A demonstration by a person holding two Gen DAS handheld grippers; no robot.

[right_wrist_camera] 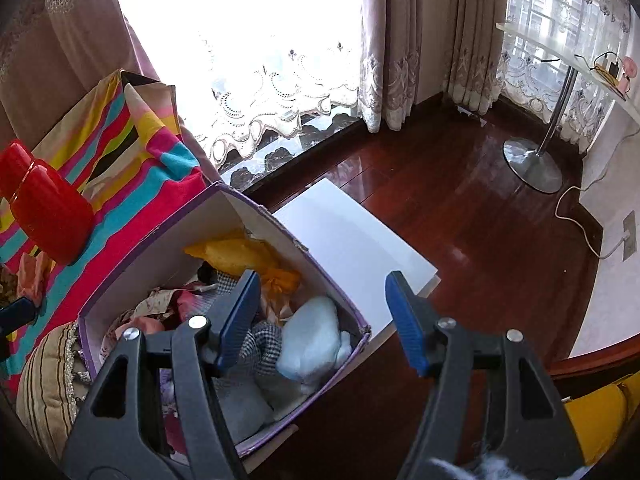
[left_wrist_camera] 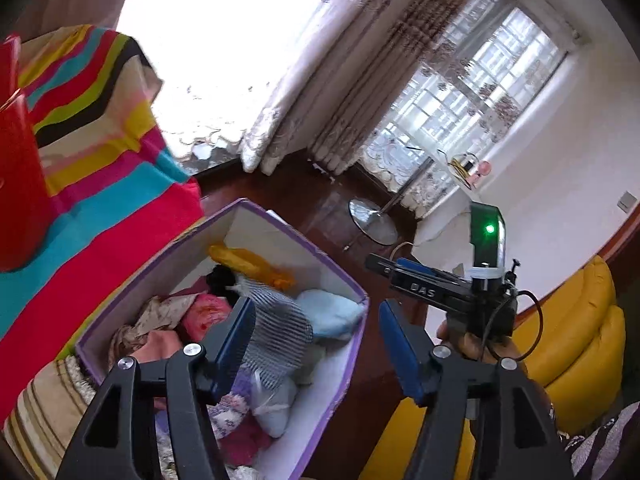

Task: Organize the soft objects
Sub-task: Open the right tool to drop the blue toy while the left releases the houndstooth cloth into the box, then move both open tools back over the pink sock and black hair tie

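Note:
A purple-edged white box (left_wrist_camera: 352,280) (right_wrist_camera: 260,210) holds several soft cloth items: a yellow cloth (left_wrist_camera: 248,262) (right_wrist_camera: 244,254), a striped cloth (left_wrist_camera: 276,328), a checked cloth (right_wrist_camera: 260,344), a light blue piece (left_wrist_camera: 332,312) (right_wrist_camera: 316,336) and pink ones (left_wrist_camera: 206,314). My left gripper (left_wrist_camera: 318,342) is open and empty above the box's right side. My right gripper (right_wrist_camera: 322,320) is open and empty above the box's right edge. The right gripper also shows in the left wrist view (left_wrist_camera: 384,270), held in a hand to the right of the box.
A multicoloured striped cloth (left_wrist_camera: 100,184) (right_wrist_camera: 132,168) lies left of the box with a red container (left_wrist_camera: 20,184) (right_wrist_camera: 48,208) on it. A striped cushion (right_wrist_camera: 44,392) sits at lower left. A white board (right_wrist_camera: 352,248) lies on the dark wood floor. A table stand (right_wrist_camera: 532,164) and a yellow seat (left_wrist_camera: 576,340) are to the right.

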